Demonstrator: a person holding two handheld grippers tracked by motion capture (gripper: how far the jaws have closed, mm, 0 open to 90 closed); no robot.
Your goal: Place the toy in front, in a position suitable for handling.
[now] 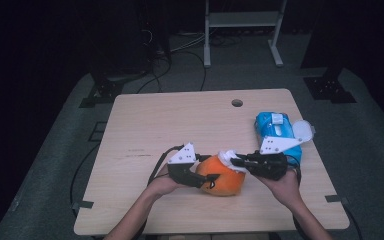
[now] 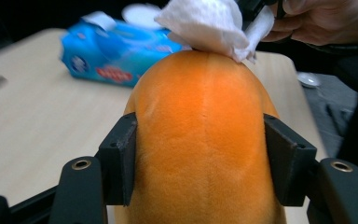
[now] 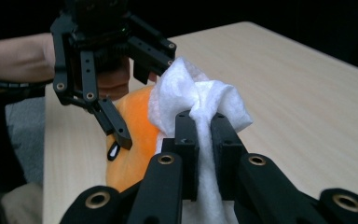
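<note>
An orange fruit [image 1: 222, 180] lies near the table's front edge. My left gripper [image 1: 207, 179] is shut on it from the left; in the left gripper view both pads press against the sides of the orange fruit [image 2: 205, 140]. My right gripper [image 3: 204, 121] is shut on a crumpled white wipe [image 3: 191, 88]. It reaches in from the right and holds the white wipe [image 1: 227, 157] against the top of the fruit. The wipe [image 2: 205, 23] touches the fruit's far end. The left gripper [image 3: 130, 107] shows beyond the orange fruit [image 3: 133, 140].
A blue pack of wipes [image 1: 277, 132] with its white lid flipped open lies on the wooden table [image 1: 155, 120] at the right, just behind my right hand. A small round hole [image 1: 237, 103] sits near the table's far edge.
</note>
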